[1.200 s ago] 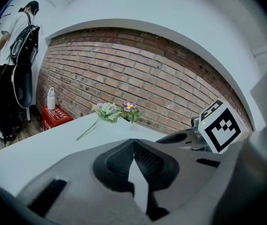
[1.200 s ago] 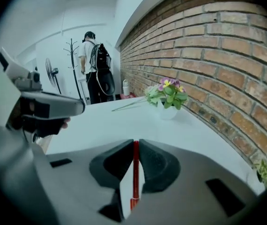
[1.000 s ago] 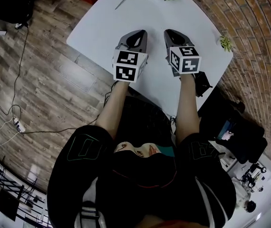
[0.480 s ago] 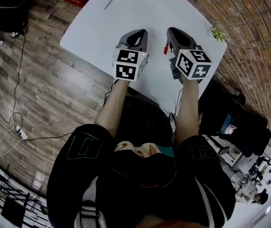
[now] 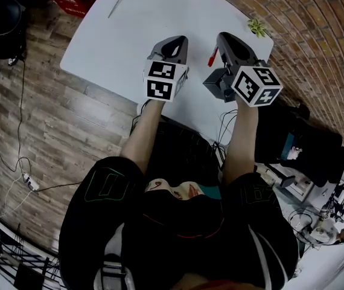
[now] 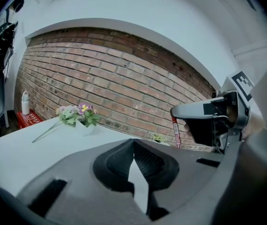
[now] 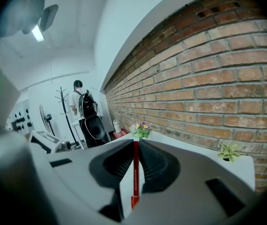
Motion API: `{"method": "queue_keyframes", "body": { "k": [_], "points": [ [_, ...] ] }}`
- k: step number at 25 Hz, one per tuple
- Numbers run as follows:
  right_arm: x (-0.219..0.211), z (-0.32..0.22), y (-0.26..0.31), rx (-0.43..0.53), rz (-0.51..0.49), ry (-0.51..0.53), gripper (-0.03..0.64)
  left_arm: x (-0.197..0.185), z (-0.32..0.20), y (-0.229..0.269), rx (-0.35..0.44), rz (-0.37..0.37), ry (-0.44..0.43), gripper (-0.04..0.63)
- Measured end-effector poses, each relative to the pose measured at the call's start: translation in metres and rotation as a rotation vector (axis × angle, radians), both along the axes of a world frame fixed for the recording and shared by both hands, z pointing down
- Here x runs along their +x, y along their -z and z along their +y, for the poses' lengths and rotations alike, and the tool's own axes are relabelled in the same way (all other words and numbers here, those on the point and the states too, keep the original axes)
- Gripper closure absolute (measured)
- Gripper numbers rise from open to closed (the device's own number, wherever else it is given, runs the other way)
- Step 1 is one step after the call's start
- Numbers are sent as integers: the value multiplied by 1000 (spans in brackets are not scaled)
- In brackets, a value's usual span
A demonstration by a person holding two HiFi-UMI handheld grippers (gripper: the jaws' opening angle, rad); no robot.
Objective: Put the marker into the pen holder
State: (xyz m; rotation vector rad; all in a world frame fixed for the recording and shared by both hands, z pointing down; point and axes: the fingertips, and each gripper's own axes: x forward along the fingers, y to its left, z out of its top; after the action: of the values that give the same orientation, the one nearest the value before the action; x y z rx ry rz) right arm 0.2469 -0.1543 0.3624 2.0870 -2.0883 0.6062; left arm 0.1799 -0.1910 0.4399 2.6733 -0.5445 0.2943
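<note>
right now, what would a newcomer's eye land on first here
The red marker pinched upright between the right gripper's jaws, held above the white table. Next, the left gripper beside it, jaws shut and empty, and the flowers at the table's far edge by the brick wall.

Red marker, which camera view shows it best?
The right gripper view: the red marker runs lengthwise between the right gripper's closed jaws. The head view shows only its red tip beside that gripper; the left gripper view catches a short strip under it.
</note>
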Motion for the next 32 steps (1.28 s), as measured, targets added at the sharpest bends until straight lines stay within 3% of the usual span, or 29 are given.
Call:
{"method": "queue_keyframes", "body": {
  "k": [14, 26, 32],
  "points": [
    [53, 76, -4, -26, -18, -51, 575, 47, 62, -4, -17, -18, -43, 597],
    [57, 110, -48, -112, -44, -11, 574, 34, 84, -39, -71, -91, 41, 597],
    [34, 117, -68, -150, 7, 70, 574, 25, 97, -53, -85, -136, 64, 597]
  ]
}}
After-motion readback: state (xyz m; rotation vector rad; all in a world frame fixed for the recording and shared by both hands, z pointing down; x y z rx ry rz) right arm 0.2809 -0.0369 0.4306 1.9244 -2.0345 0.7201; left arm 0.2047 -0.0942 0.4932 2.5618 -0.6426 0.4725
